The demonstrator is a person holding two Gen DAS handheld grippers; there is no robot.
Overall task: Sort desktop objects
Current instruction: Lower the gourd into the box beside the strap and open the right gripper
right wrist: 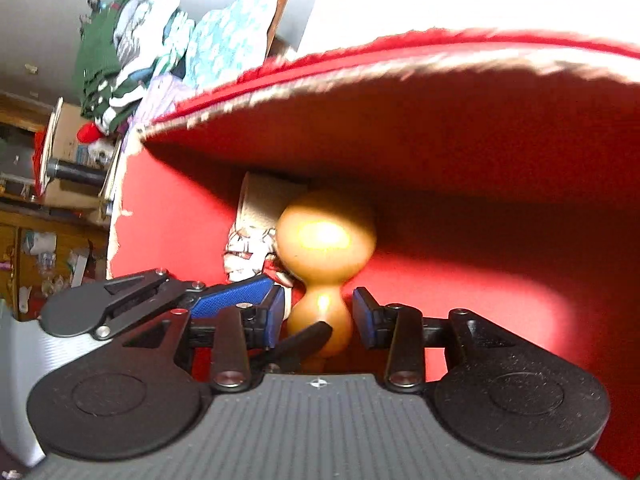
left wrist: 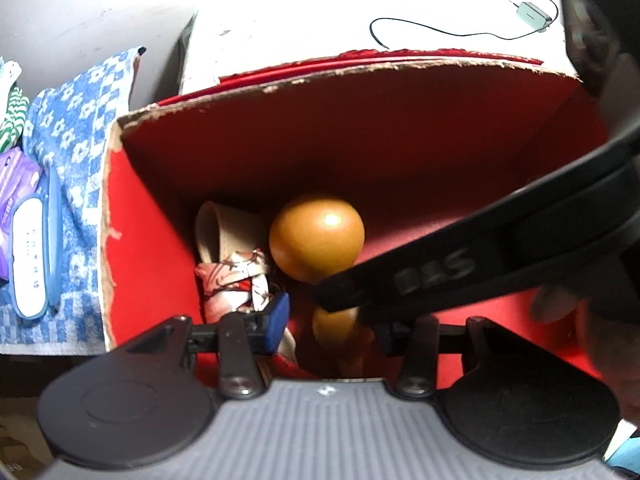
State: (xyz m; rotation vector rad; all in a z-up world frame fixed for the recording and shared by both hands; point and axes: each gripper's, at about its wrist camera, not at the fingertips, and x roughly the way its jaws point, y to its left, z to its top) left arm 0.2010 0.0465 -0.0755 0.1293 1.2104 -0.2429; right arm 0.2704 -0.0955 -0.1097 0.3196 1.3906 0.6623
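Observation:
A glossy brown gourd (right wrist: 326, 236) is inside the red box (right wrist: 480, 128), big lobe away from me. My right gripper (right wrist: 320, 316) has its blue pads (right wrist: 276, 316) pressed to both sides of the gourd's small lobe. In the left wrist view the gourd (left wrist: 316, 236) lies near a patterned cloth bundle (left wrist: 236, 280) and a beige cup-like item (left wrist: 224, 232) on the box's (left wrist: 152, 200) floor. My left gripper (left wrist: 332, 328) hovers open over the box, holding nothing. The right gripper's black body (left wrist: 440, 264) crosses in front and hides the left gripper's right pad.
A blue-and-white patterned towel (left wrist: 80, 120) lies left of the box with a white and blue case (left wrist: 32, 256) and a purple packet (left wrist: 16, 184) on it. A thin cable with a small device (left wrist: 532, 12) lies on the white surface behind. A fingertip (left wrist: 552, 300) shows at right.

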